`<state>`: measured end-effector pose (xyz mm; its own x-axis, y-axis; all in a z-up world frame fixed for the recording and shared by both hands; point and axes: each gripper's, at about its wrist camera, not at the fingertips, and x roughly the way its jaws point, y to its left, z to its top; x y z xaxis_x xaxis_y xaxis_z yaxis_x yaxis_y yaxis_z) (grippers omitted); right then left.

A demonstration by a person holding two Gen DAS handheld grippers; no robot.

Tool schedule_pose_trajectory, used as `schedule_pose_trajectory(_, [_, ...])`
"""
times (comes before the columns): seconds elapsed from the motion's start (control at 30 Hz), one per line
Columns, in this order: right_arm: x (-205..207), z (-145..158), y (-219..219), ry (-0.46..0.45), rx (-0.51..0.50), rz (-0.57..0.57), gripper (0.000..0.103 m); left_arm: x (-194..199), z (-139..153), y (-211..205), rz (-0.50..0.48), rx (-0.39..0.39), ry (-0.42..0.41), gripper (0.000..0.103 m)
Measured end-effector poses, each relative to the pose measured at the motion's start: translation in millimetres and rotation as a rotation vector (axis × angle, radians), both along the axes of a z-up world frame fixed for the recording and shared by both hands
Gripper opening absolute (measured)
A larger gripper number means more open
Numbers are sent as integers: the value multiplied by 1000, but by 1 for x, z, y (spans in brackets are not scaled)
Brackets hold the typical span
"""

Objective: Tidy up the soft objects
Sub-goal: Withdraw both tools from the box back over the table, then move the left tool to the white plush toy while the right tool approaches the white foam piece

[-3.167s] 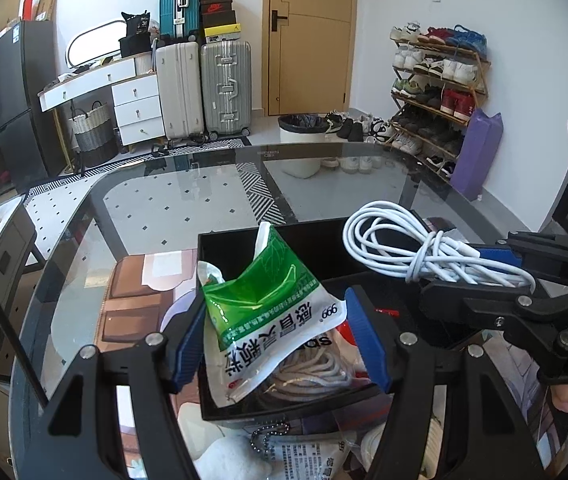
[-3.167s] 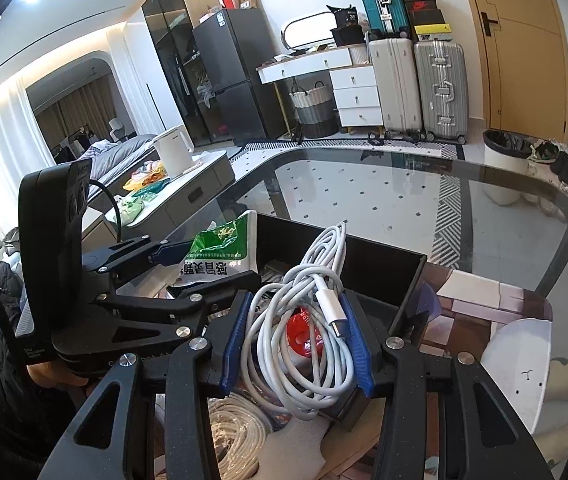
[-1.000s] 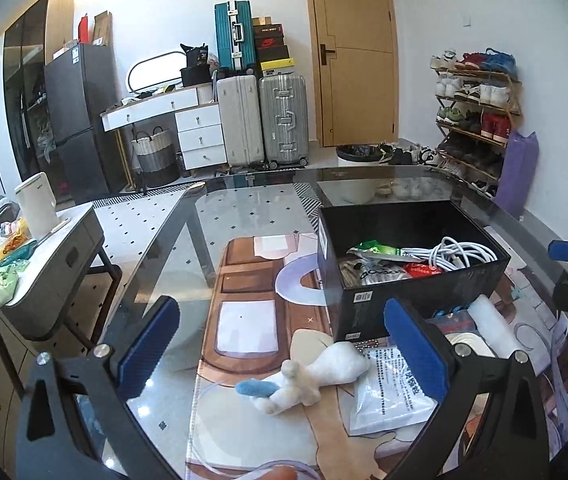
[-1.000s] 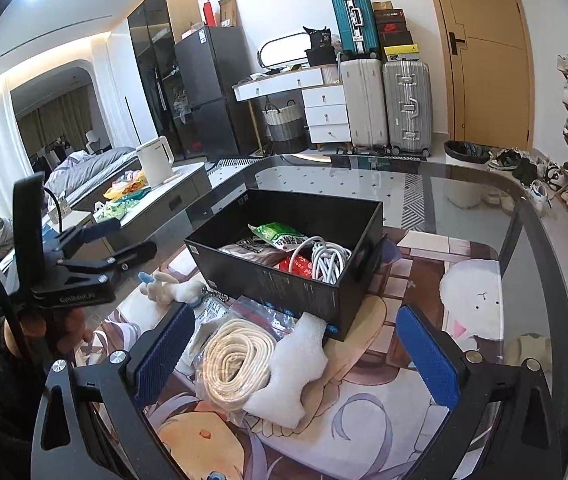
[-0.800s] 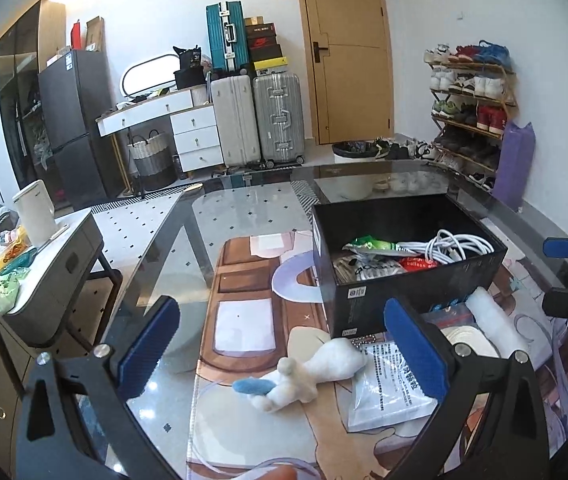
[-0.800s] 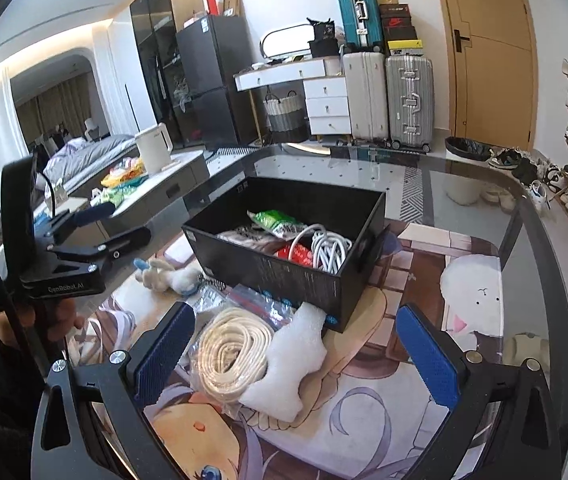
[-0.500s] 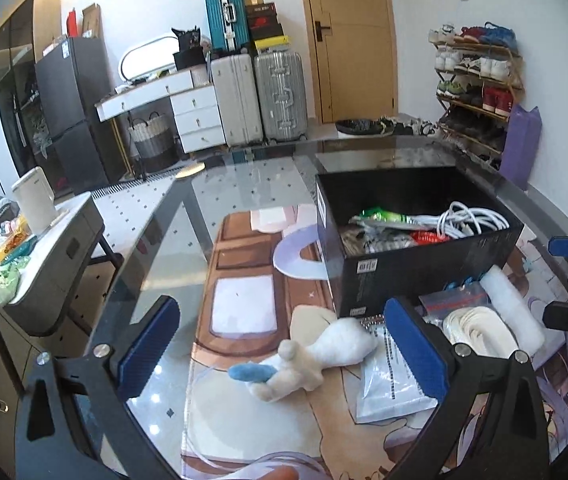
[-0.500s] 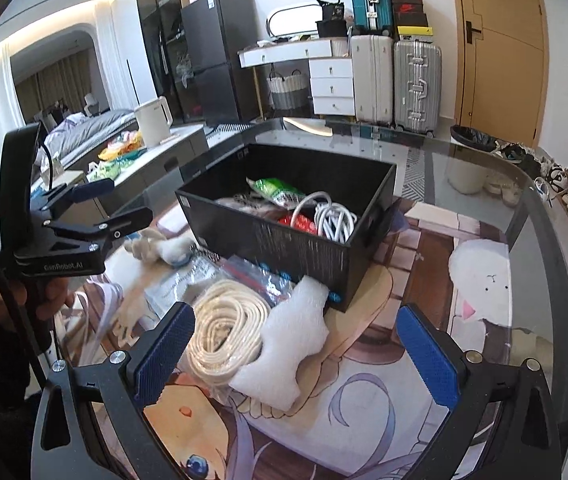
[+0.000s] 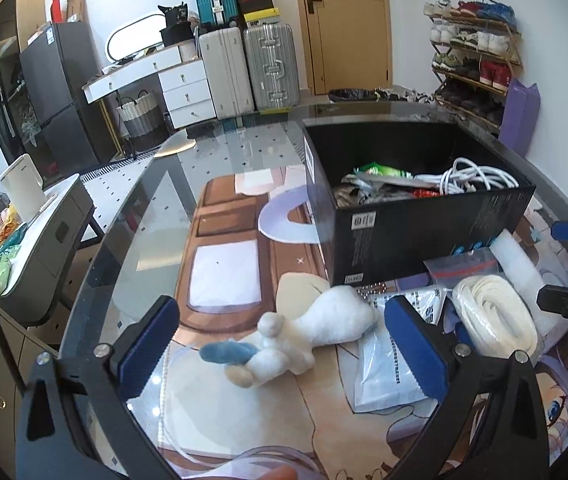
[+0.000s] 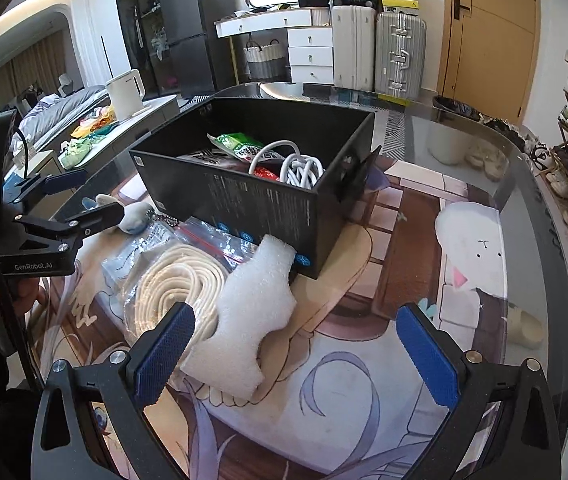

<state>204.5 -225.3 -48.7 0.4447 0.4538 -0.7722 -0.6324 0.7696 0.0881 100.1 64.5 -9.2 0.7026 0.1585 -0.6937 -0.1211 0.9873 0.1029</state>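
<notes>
A: The black box [image 9: 424,236] is now holding the green packet [image 10: 240,146] and the white cable [image 10: 300,168], both dropped in since a few seconds ago, when each gripper was carrying one.

B: And both grippers are pulling back, fingers spread wide, nothing between them. The left gripper [image 9: 284,340] is dipping toward the white plush toy [image 9: 304,340] lying on the mat in front of the box.

A: The right gripper [image 10: 296,356] is hovering over the foam piece [image 10: 248,308], which is leaning against the box's near corner, beside the coiled rope [image 10: 176,284].

B: So two items are sorted, and at least three are waiting outside. The plush looks like the left's next pick.
</notes>
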Motion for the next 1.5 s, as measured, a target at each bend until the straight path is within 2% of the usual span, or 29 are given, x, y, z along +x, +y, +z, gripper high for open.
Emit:
schedule_pose_trajectory(0.33, [4, -6, -4, 21, -31, -11, 102, 5, -9, 11, 20, -48, 39, 103])
schedule_pose_trajectory(0.87, [9, -26, 0, 60, -75, -4, 102, 7, -14, 10, 9, -58, 64, 103])
schedule_pose_trajectory(1.1, [6, -32, 3, 42, -92, 5, 102, 6, -14, 9, 4, -58, 68, 103])
schedule_pose_trajectory(1.43, [4, -32, 1, 46, -78, -2, 102, 7, -14, 9, 4, -59, 70, 103])
schedule_pose_trajectory(1.5, [3, -31, 1, 40, -72, 4, 99, 8, -15, 10, 5, -62, 71, 103])
